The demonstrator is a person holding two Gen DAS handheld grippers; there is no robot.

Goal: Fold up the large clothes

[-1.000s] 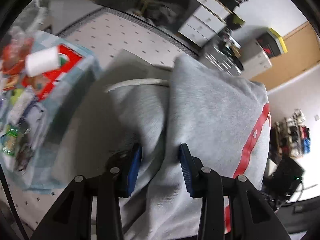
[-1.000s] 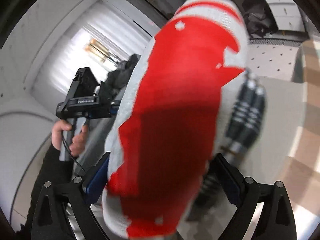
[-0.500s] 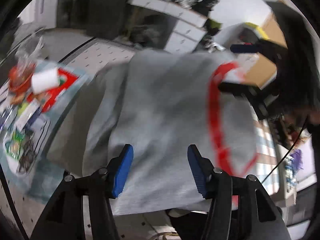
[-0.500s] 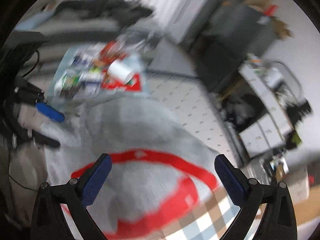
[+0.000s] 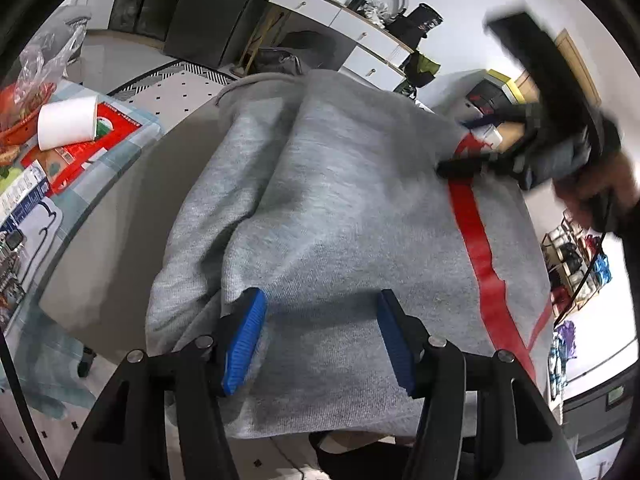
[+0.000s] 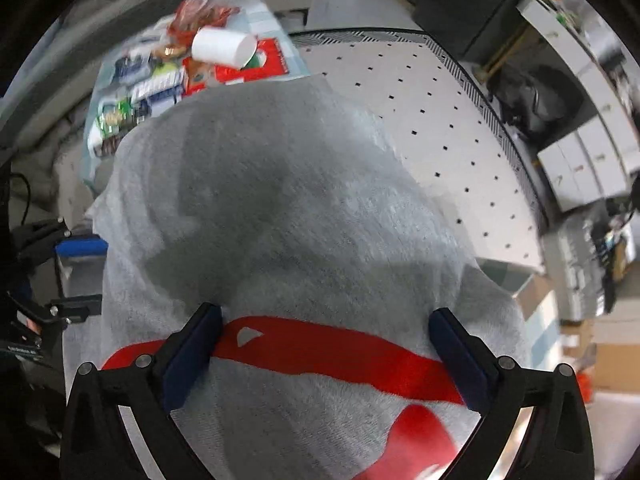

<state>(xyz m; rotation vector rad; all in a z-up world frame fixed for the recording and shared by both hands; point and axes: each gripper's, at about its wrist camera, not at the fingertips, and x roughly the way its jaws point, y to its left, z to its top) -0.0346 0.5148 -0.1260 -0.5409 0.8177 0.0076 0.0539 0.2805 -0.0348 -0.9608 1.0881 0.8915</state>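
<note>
A grey sweatshirt (image 5: pixel 340 208) with a red band (image 5: pixel 476 240) lies folded on the grey table (image 5: pixel 120 216). My left gripper (image 5: pixel 320 332) hovers over its near edge. Its blue pads (image 5: pixel 244 340) stand apart with cloth under them and nothing pinched. In the right wrist view the same sweatshirt (image 6: pixel 280 200) fills the middle, and my right gripper (image 6: pixel 326 354) stands wide open just above the red band (image 6: pixel 340 354). The right gripper (image 5: pixel 476 148) also shows blurred at the garment's far right corner, held in a hand. The left gripper (image 6: pixel 80 276) shows at that view's left edge.
A white paper cup (image 5: pixel 68 122) lies on red and mixed snack packets (image 5: pixel 24 184) on a pale blue cloth left of the sweatshirt. White cabinets (image 5: pixel 360 36) stand behind a dotted tile floor (image 6: pixel 420 92). Cardboard boxes (image 6: pixel 612 364) sit at the right.
Both grippers have let go of the sweatshirt, which was held up and now lies folded flat. The left jaws have widened. The right gripper has swung to point down over the red band.
</note>
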